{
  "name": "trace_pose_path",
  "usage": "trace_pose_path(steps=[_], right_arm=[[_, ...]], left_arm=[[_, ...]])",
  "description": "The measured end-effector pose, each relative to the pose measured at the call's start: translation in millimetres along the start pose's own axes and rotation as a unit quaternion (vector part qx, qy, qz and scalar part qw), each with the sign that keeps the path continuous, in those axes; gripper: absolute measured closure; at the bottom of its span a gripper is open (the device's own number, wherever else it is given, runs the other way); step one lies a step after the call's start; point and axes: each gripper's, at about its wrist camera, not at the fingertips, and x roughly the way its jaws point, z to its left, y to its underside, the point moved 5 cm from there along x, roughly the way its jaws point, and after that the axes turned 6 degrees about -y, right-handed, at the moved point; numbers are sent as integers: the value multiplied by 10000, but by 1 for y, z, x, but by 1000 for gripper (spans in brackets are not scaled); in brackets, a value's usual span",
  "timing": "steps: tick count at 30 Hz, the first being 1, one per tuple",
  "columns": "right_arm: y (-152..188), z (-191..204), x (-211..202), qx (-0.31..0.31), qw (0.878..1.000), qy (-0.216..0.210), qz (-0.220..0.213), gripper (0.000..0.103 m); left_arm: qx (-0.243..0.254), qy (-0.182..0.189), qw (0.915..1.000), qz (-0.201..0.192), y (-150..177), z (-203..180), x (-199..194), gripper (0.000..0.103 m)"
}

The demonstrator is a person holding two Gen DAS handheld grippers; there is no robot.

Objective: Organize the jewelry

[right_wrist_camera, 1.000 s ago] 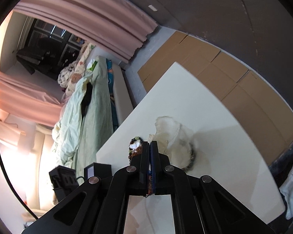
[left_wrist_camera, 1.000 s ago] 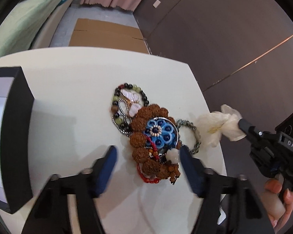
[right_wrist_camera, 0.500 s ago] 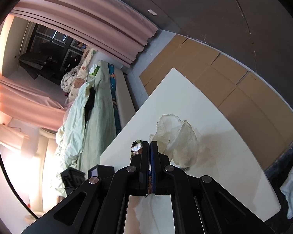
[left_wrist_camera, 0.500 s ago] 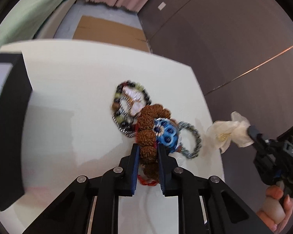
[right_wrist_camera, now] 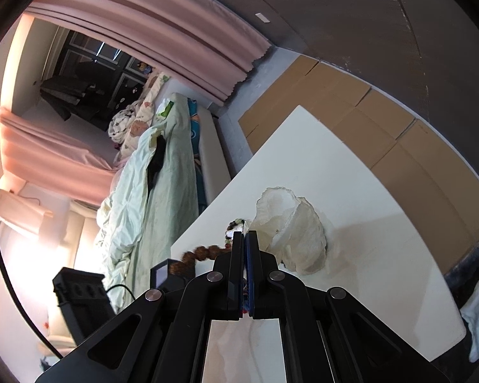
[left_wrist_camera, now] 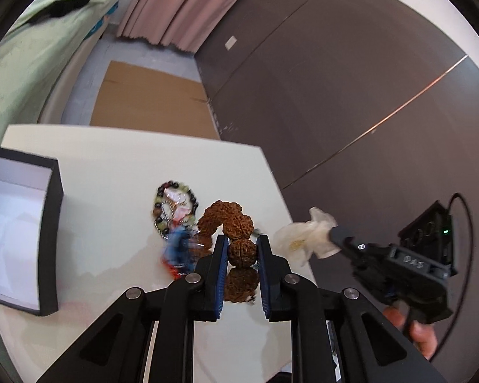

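Observation:
My left gripper [left_wrist_camera: 242,249] is shut on a bracelet of big brown seed beads [left_wrist_camera: 226,218] and holds it above the white table [left_wrist_camera: 111,166]. A blurred blue pendant with red cord [left_wrist_camera: 177,247] dangles from its left side. A dark and green bead bracelet with a white butterfly piece [left_wrist_camera: 174,204] lies on the table behind. To the right, my right gripper [left_wrist_camera: 338,236] is shut on a white gauzy pouch [left_wrist_camera: 303,237]. In the right wrist view the shut gripper [right_wrist_camera: 246,239] pinches the pouch [right_wrist_camera: 290,233] by its edge; the brown beads [right_wrist_camera: 204,252] show to the left.
An open black box with a white inside [left_wrist_camera: 52,223] stands at the table's left edge. A hand [left_wrist_camera: 412,328] grips the right tool. Cardboard sheets [left_wrist_camera: 150,95] lie on the floor beyond the table, and a bed with green bedding [right_wrist_camera: 150,191] runs alongside it.
My left gripper closed on the brown bead bracelet and lifted it off the pile, with the blue pendant swinging along. The right gripper kept its hold on the pouch and hardly moved.

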Motion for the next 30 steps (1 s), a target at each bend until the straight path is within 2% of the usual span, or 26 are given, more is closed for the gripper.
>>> trace_pose_path(steps=[5, 11, 18, 24, 30], right_arm=[[3, 11, 2, -142, 9996, -237, 14, 100], [13, 36, 12, -382, 9975, -586, 60, 100], [29, 66, 31, -630, 9936, -915, 201, 100], [46, 99, 57, -919, 9868, -1257, 448, 100], [69, 127, 91, -1069, 9795, -1533, 750, 100]], left_arm=[[15, 97, 9995, -307, -9, -3, -27, 85], [-2, 9, 9974, -718, -19, 9, -61, 85], [-211, -323, 9933, -1088, -30, 48, -98, 85], [-521, -524, 9893, -1257, -32, 84, -121, 85], [-717, -564, 9861, -1390, -33, 104, -140, 85]])
